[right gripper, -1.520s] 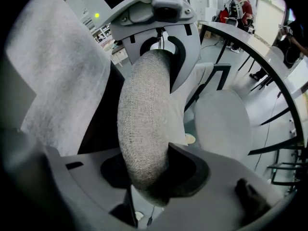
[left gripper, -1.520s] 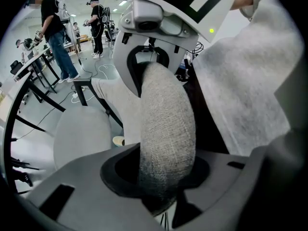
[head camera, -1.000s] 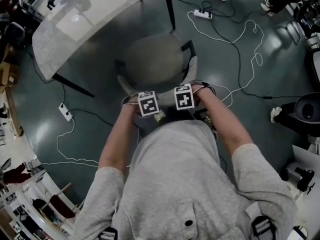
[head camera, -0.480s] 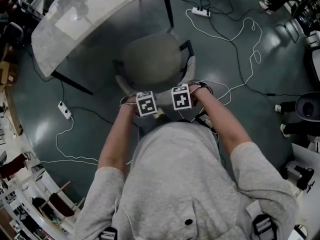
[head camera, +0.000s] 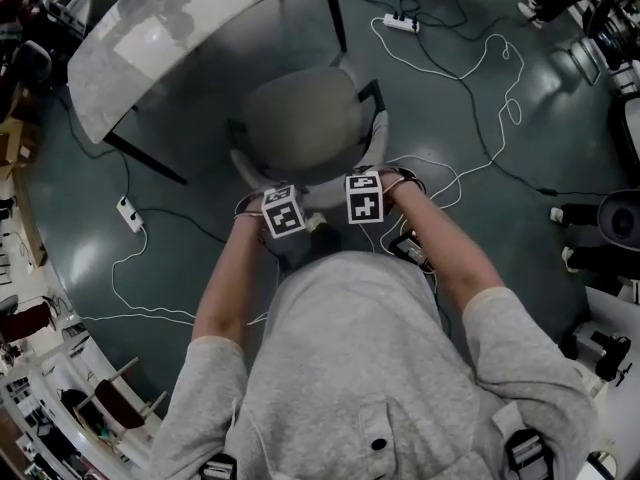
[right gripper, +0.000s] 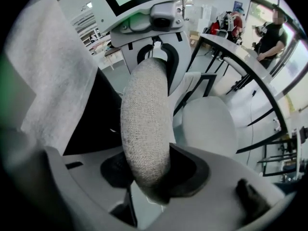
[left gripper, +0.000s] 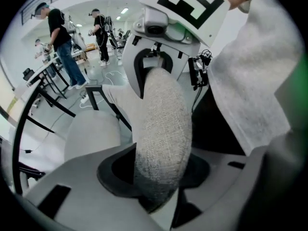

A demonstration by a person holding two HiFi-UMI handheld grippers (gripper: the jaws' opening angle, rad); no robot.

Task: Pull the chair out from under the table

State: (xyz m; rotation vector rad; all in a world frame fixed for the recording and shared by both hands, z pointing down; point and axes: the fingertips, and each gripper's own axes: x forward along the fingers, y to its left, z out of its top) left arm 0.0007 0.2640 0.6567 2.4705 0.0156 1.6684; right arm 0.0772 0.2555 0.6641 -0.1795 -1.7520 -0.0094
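Note:
The grey upholstered chair (head camera: 305, 123) stands in front of me, its seat mostly out from under the pale curved table (head camera: 170, 28). My left gripper (head camera: 283, 211) and right gripper (head camera: 365, 196) sit side by side on the top edge of the chair's backrest (head camera: 322, 194), both pointing steeply down. In the left gripper view the woven backrest (left gripper: 161, 143) fills the left gripper (left gripper: 154, 172), and the jaws press on it. In the right gripper view the backrest (right gripper: 144, 134) is likewise clamped in the right gripper (right gripper: 154, 170), with the seat (right gripper: 209, 124) beyond.
White cables (head camera: 470, 98) and power strips (head camera: 130, 223) (head camera: 404, 26) lie on the dark green floor around the chair. A black table leg (head camera: 338, 13) stands just beyond the seat. A dark bin (head camera: 620, 218) is at the right. People (left gripper: 62, 42) stand by other tables farther off.
Both grippers and the chair have shifted a little toward me, away from the table. More of the seat now shows clear of the tabletop. Both grips are unchanged.

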